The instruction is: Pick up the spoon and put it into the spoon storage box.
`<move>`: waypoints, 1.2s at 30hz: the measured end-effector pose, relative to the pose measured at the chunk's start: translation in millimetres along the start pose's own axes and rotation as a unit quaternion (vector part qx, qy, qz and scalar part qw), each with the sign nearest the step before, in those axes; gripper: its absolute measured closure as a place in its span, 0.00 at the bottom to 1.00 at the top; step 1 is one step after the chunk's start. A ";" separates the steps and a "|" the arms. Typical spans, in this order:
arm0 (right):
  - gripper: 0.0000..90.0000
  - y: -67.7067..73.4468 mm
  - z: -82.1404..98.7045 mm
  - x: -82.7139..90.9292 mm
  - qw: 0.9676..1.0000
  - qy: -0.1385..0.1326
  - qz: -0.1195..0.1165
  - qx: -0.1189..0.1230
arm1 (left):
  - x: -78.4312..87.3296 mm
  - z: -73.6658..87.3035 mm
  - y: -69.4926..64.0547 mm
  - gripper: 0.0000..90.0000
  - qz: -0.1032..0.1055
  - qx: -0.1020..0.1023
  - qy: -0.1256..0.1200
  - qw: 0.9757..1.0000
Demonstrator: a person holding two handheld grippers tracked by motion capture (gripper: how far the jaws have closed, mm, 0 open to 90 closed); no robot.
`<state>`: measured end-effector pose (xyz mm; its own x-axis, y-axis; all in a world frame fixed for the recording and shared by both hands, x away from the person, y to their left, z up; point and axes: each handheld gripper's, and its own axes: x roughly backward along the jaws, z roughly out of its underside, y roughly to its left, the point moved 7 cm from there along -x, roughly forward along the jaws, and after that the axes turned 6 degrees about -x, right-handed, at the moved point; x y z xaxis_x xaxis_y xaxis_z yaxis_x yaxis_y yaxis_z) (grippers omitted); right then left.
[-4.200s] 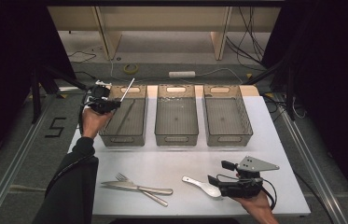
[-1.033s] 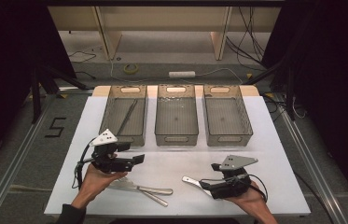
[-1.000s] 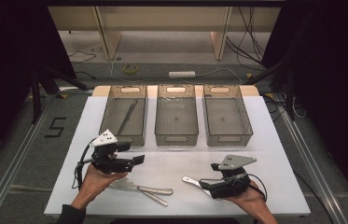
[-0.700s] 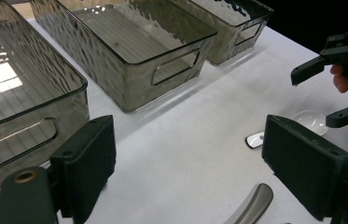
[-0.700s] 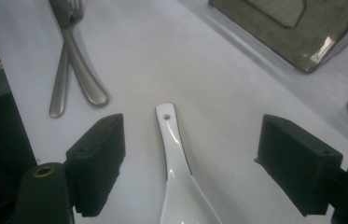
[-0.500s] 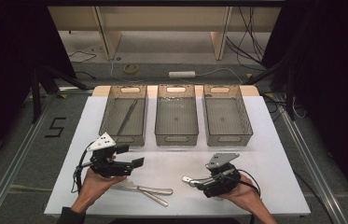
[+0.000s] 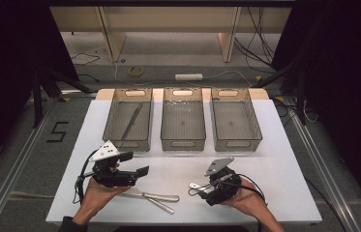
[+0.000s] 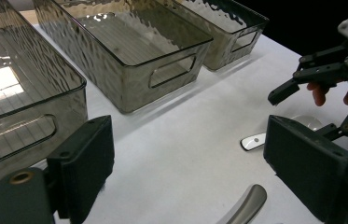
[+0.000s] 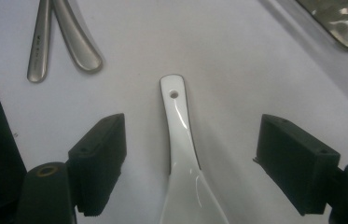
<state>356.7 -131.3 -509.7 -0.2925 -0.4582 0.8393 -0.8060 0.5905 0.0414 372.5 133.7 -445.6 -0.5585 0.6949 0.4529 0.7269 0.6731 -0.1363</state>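
On the white tabletop (image 7: 275,145), a glossy white ceramic spoon (image 9: 181,154) lies flat between the right gripper's (image 9: 190,172) wide-spread jaws, untouched by either pad. The left gripper (image 7: 137,164), jaws wide and empty, hangs above two crossed steel cutlery handles (image 7: 156,197), near three smoky clear plastic bins (image 7: 183,143).

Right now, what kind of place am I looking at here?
Probably a lab or recording workstation, not a kitchen: a white table with three identical bins, cables on the floor, and dark curtains around.
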 end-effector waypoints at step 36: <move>0.73 -1.6 0.1 -21.9 0.995 0.093 -0.005 0.024 | 3.9 3.9 -2.3 0.18 -0.009 -0.012 -0.012 1.000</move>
<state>364.4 -122.3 -528.2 -0.1878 -0.3309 0.9248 -0.8339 0.5513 0.0280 367.1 135.8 -447.0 -0.5811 0.6888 0.4334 0.7260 0.6794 -0.1063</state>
